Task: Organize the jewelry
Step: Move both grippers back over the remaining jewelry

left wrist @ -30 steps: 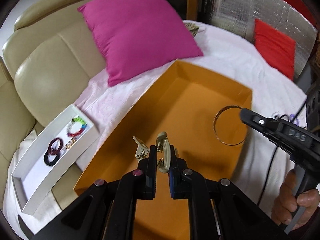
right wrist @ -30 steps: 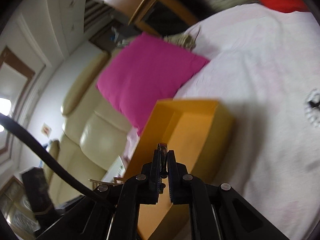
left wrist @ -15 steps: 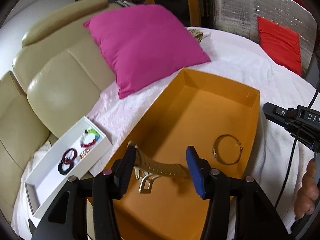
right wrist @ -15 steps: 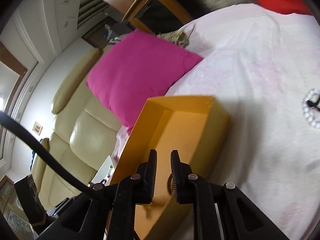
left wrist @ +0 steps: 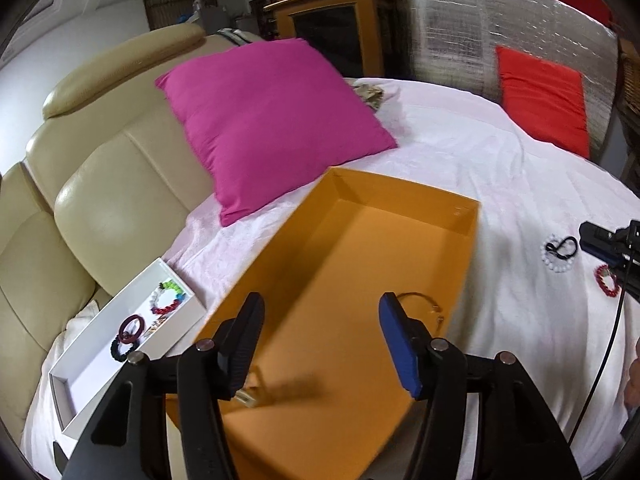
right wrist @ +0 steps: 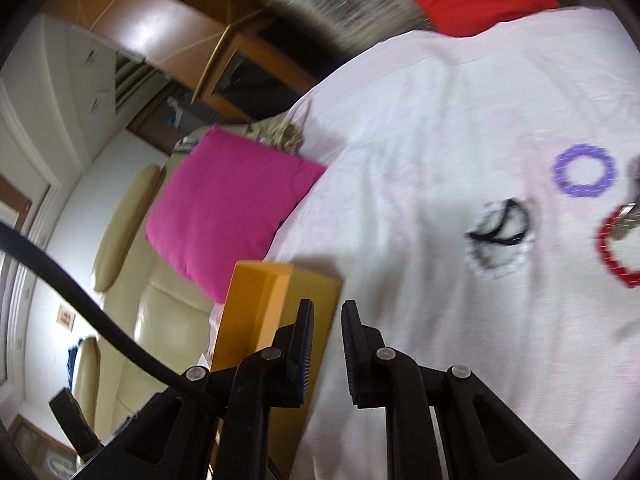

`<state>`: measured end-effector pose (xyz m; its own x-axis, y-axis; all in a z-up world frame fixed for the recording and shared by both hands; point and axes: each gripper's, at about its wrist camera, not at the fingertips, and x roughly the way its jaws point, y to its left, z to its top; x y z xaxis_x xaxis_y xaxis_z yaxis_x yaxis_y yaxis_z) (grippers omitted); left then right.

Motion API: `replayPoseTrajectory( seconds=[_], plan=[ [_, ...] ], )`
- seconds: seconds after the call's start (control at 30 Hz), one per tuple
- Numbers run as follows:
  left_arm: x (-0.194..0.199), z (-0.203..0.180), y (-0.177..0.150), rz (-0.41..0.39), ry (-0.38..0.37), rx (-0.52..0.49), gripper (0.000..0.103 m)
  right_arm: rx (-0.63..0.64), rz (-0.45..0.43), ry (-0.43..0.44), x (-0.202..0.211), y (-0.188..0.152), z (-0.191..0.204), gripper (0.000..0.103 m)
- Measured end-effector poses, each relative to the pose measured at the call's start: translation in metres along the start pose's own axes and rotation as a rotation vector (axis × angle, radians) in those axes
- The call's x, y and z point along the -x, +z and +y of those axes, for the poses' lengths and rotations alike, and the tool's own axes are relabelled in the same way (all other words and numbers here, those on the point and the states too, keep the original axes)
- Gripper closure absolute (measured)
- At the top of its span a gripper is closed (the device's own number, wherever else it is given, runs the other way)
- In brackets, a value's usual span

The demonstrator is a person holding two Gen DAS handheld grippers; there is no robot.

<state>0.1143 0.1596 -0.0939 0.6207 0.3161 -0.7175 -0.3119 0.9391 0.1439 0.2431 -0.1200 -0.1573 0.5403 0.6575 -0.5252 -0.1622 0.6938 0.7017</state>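
While the left claw (left wrist: 320, 332) hangs over the orange box (left wrist: 404, 188) with jaws opening and nothing between them, two pieces already lie inside: a thin metal bangle (left wrist: 424, 304) near the box's right wall, and a pale piece (left wrist: 248, 396) near its left wall, mostly hidden by the claw. White tray (left wrist: 100, 340) at the bed's left edge holds several bracelets. Right claw (right wrist: 326, 344) is slightly parted, empty, aimed toward the loose pile. Left on the bed sheet (right wrist: 420, 140): white-and-black bracelet (right wrist: 500, 240), purple bracelet (right wrist: 584, 176), red bracelet (right wrist: 616, 252). Roughly halfway, I'd judge.
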Motion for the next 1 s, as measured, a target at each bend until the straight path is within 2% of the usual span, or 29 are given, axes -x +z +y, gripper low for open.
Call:
replayPoseTrajectory(
  seconds=[0.43, 0.47, 0.53, 0.6, 0.77, 1.0],
  plan=[
    [0.018, -0.091, -0.008, 0.002, -0.089, -0.17, 0.037, -0.113, -0.041, -0.062, 0.05, 0.022, -0.053, 0.085],
    [0.019, -0.098, -0.009, 0.002, -0.094, -0.184, 0.037, -0.12, -0.044, -0.067, 0.053, 0.023, -0.057, 0.082],
    [0.022, -0.111, -0.01, 0.003, -0.106, -0.209, 0.037, -0.14, -0.055, -0.074, 0.061, 0.026, -0.065, 0.062],
    [0.024, -0.127, -0.009, 0.009, -0.13, -0.234, 0.037, -0.157, -0.083, -0.075, 0.072, 0.03, -0.074, 0.055],
    [0.026, -0.156, -0.001, 0.0, -0.173, -0.281, 0.035, -0.217, -0.109, -0.101, 0.097, 0.041, -0.102, 0.055],
    [0.003, -0.206, 0.022, 0.037, -0.287, -0.333, 0.034, -0.361, -0.135, -0.149, 0.122, 0.052, -0.153, 0.055]
  ],
)
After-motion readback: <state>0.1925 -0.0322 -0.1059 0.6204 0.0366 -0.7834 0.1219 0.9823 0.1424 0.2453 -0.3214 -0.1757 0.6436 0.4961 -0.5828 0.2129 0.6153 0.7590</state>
